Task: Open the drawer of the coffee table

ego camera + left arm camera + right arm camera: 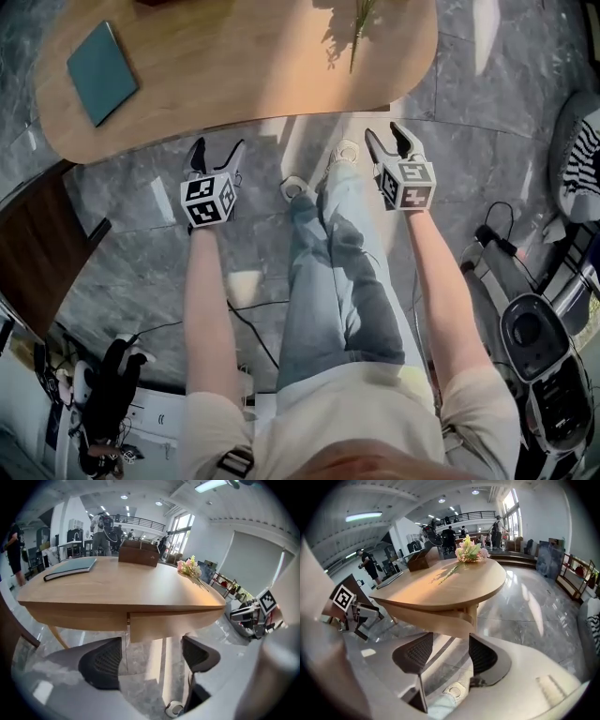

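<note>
Left gripper and right gripper hover near the counter edge, jaws apart and empty. The drawer (seemingly shut) sits under the top. Approach step; next, probably grip its front and pull.

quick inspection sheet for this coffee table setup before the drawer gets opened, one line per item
surface: oval light wooden coffee table top, holds three things
job's things: drawer front under the table's edge, looks shut, untouched
clutter: teal book, bunch of pink flowers, brown wooden box, all on the top
grippers: left gripper and right gripper both open, nothing between the jaws, short of the table's edge
cables: black cable on the floor by the person's leg
surroundings: grey marble floor, dark brown furniture at left, black and white equipment at right
</note>
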